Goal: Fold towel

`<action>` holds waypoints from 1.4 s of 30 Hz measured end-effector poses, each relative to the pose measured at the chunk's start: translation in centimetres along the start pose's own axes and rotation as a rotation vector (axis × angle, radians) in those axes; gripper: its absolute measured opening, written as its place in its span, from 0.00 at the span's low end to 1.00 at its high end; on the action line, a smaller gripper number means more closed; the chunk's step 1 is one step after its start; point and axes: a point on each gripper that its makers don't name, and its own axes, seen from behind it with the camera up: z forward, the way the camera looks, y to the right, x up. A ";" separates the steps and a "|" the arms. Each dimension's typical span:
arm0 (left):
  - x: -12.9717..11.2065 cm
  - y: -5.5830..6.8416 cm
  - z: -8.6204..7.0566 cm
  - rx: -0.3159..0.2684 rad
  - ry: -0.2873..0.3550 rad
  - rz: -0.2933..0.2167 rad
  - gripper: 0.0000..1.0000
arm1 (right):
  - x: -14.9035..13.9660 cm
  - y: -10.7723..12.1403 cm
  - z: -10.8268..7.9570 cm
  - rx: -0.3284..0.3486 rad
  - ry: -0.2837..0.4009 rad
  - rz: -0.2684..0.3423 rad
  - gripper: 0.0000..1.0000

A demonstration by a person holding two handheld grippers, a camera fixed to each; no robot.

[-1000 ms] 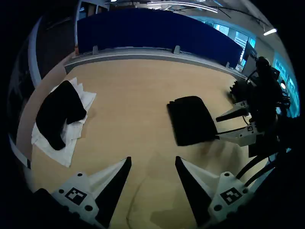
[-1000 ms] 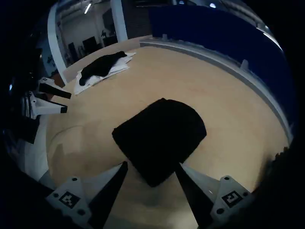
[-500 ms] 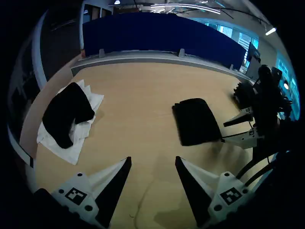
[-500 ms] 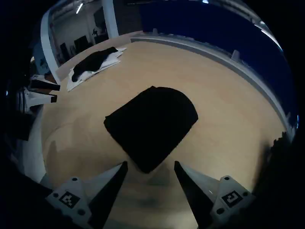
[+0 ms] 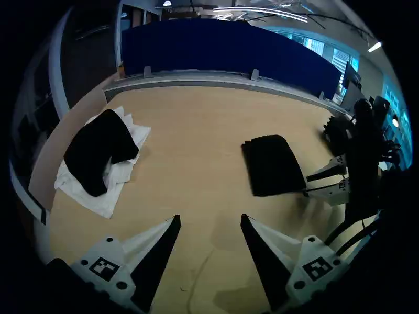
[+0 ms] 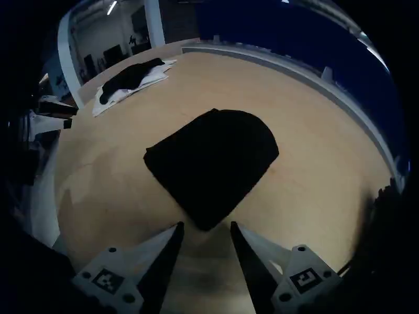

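— What's lying on that pale wooden table (image 5: 199,131) in front of the blue partition (image 5: 220,47)?
— At the left, a black cloth (image 5: 99,149) is sitting on a white towel (image 5: 97,199). The left gripper (image 5: 209,217) is hovering over bare wood, fingers apart, holding nothing.
— And the folded one?
— The folded black towel (image 5: 272,165) is lying right of centre. The right gripper (image 6: 206,224) is pointing at its near corner, fingers spread, clamping nothing.

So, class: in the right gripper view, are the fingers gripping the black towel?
No, the right gripper is open, its fingers apart, not pressing the black towel.
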 end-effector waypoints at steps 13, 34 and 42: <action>-0.7 -1.0 -0.5 0.011 -0.001 -0.011 0.85 | -0.2 0.0 0.5 -0.022 0.021 0.019 0.26; -1.0 -1.7 -0.7 0.010 -0.002 -0.011 0.85 | 0.9 0.0 -0.3 -0.020 0.044 0.026 0.07; -0.8 -1.8 -0.7 0.010 -0.002 -0.004 0.85 | 3.4 0.2 -1.9 -0.018 0.080 0.008 0.07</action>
